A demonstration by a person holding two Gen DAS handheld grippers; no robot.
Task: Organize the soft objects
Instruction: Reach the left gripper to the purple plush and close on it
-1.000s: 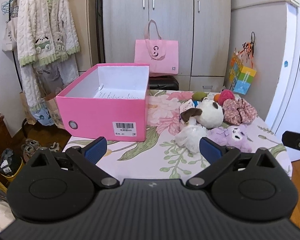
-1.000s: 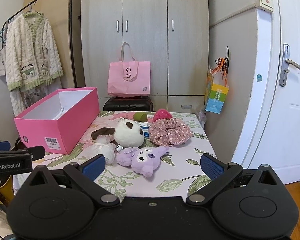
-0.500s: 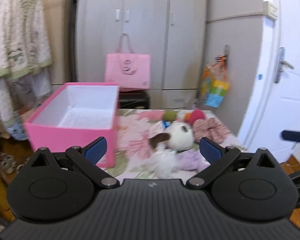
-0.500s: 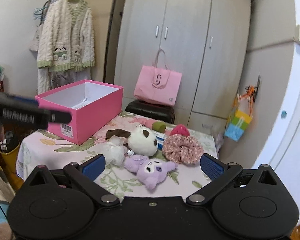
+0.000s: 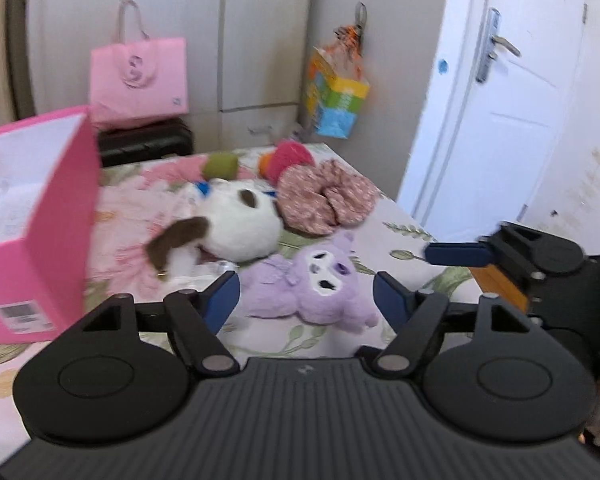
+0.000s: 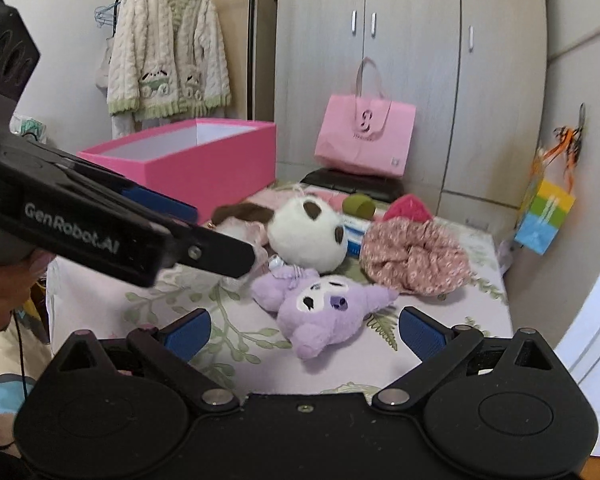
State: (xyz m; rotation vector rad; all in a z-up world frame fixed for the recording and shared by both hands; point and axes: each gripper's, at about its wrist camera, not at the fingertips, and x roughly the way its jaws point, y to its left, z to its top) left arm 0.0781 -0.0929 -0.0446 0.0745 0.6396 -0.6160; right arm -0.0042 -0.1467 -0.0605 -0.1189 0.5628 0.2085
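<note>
Now the left gripper [image 5: 306, 298] is closing its fingers around nothing yet, near the purple plush [image 5: 316, 284] lying on the table [image 5: 400, 236]. Right gripper [image 6: 302, 334] is waiting, fingers spread. Squeeze the soft middle gently.

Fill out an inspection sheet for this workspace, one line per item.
Surface: floral tablecloth, soft toys on it.
Job's things: purple plush, white-and-brown plush, floral scrunchie, open pink box.
Clutter: green roll behind the toys.
Grippers: left claw open, jaws just been closing, nothing pressed; right claw open, empty.
Cables: thin black cable at left edge.
Surroundings: wardrobe, pink bag, hanging cardigan, white door.
</note>
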